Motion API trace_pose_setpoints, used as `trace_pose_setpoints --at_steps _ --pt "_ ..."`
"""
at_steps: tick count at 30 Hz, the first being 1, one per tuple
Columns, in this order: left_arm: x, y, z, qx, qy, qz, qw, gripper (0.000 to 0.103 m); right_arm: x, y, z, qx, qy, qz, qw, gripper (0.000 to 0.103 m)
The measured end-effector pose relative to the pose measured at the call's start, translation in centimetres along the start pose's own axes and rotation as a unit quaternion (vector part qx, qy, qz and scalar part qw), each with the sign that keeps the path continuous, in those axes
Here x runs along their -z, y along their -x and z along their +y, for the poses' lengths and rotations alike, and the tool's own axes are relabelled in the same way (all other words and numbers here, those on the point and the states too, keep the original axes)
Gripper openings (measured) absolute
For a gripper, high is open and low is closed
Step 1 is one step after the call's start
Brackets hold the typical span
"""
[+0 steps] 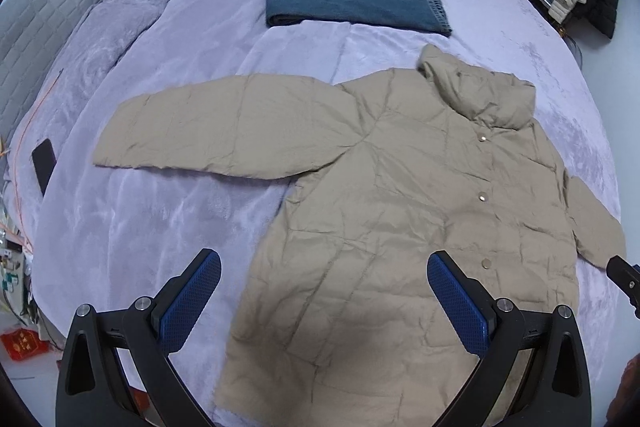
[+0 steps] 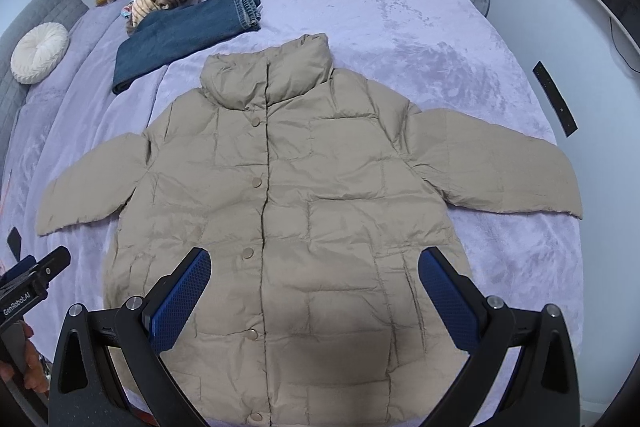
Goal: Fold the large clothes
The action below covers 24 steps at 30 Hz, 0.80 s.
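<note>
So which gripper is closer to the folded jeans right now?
Left, though only slightly. The left gripper hovers over the jacket's hem on the jeans' side; the right gripper hovers over the hem farther across.

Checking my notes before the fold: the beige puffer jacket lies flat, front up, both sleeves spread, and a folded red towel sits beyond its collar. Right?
Not quite: beyond the collar sit folded blue jeans, not a red towel, as the right wrist view shows. The beige puffer jacket does lie flat, front up, sleeves spread.
</note>
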<state>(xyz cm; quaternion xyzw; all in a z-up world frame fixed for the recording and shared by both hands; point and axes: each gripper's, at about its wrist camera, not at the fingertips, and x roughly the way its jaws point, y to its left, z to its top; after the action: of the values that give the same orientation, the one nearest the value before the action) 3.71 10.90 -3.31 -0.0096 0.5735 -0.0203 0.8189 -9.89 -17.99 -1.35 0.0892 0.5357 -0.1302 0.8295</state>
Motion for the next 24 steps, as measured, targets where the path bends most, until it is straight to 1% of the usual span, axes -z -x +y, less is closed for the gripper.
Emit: trace_pose_setpoints --at_steps 6,9,12,13,15,17,21,23,24 --pt "-0.9 -4.4 6.6 0.013 0.048 0.006 0.9988 0.103 0.0 -3.3 5.2 -0.002 0.038 0.018 0.999 0.103" --pt "-1.6 -7.3 10.5 0.034 0.089 0.006 0.9955 0.103 -0.1 -5.4 8.0 -0.007 0.052 0.029 0.998 0.103" --pt "-2.4 -10.4 14.5 0.077 0.144 0.006 0.9865 0.103 0.0 -8.0 10.6 -0.02 0.058 0.041 0.997 0.103" --pt "-2.6 -11.6 16.1 0.098 0.169 -0.003 0.9808 0.103 0.0 -8.9 11.3 -0.023 0.061 0.043 0.997 0.103" --pt "-3.1 -13.6 18.5 0.122 0.204 -0.009 0.9713 0.103 0.1 -10.7 12.8 -0.025 0.068 0.054 0.996 0.103" --pt "-3.8 -15.8 20.8 0.118 0.232 -0.015 0.9653 0.103 0.2 -12.3 13.9 -0.039 0.072 0.063 0.995 0.103" --pt "-5.5 -19.7 23.9 0.12 0.258 -0.026 0.9584 0.103 0.4 -14.8 15.3 -0.048 0.081 0.07 0.993 0.103" --pt "-6.5 -20.8 25.0 0.12 0.272 -0.036 0.9541 0.103 0.3 -15.7 15.7 -0.05 0.077 0.077 0.993 0.103" --pt "-7.2 -21.0 25.4 0.124 0.279 -0.048 0.9511 0.103 0.3 -16.0 15.8 -0.055 0.073 0.076 0.993 0.103"
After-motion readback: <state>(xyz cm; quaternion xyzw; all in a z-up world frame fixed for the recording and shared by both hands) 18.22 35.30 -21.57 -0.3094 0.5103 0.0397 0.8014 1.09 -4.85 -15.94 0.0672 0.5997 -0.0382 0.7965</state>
